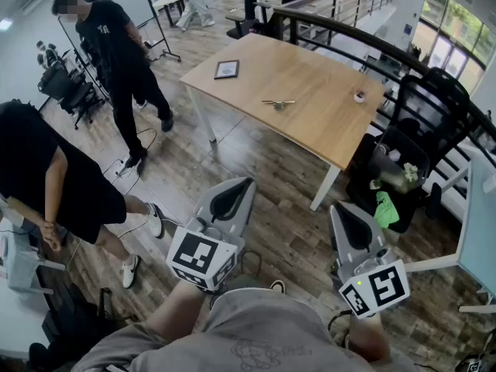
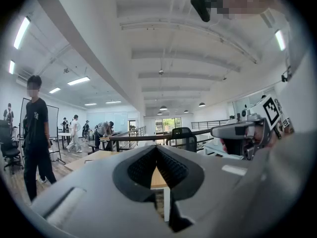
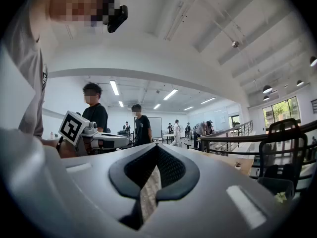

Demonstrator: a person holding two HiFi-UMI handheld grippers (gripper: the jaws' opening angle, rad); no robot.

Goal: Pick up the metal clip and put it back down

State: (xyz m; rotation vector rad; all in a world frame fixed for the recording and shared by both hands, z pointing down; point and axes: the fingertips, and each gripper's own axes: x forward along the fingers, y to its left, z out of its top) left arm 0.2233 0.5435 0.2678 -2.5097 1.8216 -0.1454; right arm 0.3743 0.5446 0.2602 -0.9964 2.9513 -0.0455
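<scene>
Left gripper (image 1: 241, 186) and right gripper (image 1: 342, 209) side by side above the wooden floor (image 1: 263, 169). Both pairs of jaws shut tip to tip, gripping nothing (only floor and desk edge visible through the hollow between the pads). Metal clip (image 1: 277, 104) flat on the desk (image 1: 318, 126), well ahead of both pairs of jaws, untouched by either, roughly between their two lines of aim. Farther ahead and left of the clip, a small framed card (image 1: 226, 70); ahead and right, a small cup (image 1: 359, 96). Left of the left jaws, a standing person in black (image 1: 116, 53) and, nearer, a second person in black (image 1: 46, 184).
</scene>
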